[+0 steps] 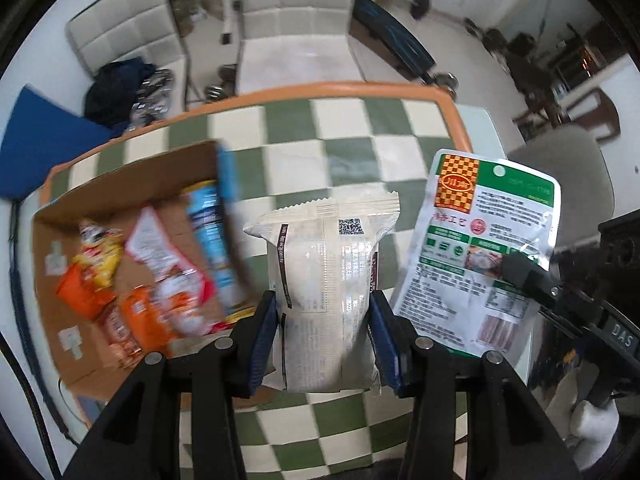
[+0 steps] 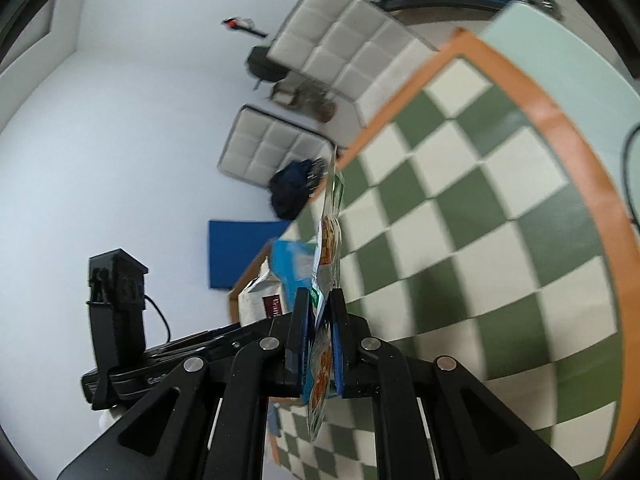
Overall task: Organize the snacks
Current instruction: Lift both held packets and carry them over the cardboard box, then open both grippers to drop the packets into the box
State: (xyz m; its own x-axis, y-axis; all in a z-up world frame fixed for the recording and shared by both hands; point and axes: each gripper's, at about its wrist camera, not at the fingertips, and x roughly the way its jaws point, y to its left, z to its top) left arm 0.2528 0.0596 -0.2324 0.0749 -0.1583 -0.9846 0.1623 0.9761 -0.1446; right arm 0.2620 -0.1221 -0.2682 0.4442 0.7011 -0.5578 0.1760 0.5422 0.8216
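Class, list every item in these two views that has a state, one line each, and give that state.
left gripper: shut on the cream snack pack
cream snack pack: held, lifted above the table
right gripper: shut on the flat green pouch
flat green pouch: held by its edge, off the table
cardboard box: open, partly filled with snack packets

Cream snack pack (image 1: 324, 280) and green-white pouch (image 1: 480, 248) held upright beside snack-filled cardboard box (image 1: 120, 272).

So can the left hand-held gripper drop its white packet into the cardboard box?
Probably yes: the left hand-held gripper holds the white packet right beside the open-topped cardboard box.
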